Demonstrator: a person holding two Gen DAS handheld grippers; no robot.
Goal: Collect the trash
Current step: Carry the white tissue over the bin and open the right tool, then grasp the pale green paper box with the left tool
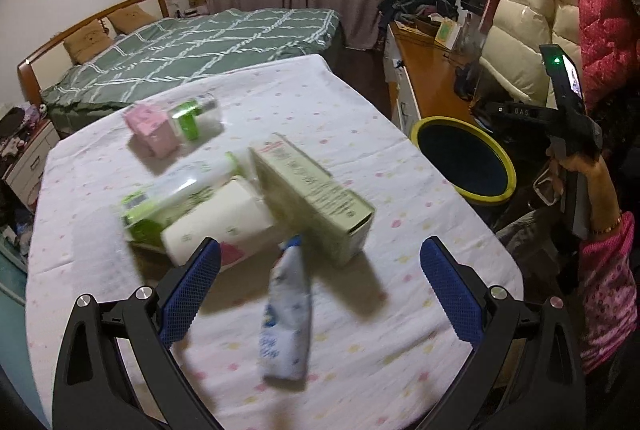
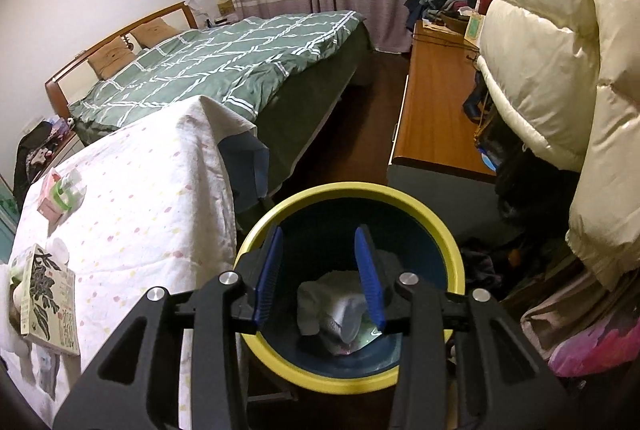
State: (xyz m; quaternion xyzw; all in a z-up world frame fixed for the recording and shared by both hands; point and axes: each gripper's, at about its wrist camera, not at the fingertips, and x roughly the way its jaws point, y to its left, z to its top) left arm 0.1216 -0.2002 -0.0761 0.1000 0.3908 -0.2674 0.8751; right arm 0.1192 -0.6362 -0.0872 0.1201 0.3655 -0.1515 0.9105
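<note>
Left gripper (image 1: 320, 262) spread wide, empty, above blue-white pouch (image 1: 286, 314) on dotted tablecloth (image 1: 360, 102). Beyond: green carton (image 1: 316, 198), white cup (image 1: 218, 222), clear bottle (image 1: 180, 186), pink box (image 1: 152, 130). Right gripper (image 2: 319, 276) parted, empty, over yellow-rimmed bin (image 2: 432, 226) beside table; crumpled white trash (image 2: 336, 308) inside.

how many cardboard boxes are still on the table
2 that I can tell: a pink box at the far side beside a clear bottle, and a long green box mid-table, leaning on the pile. Others may be hidden under that pile.
</note>
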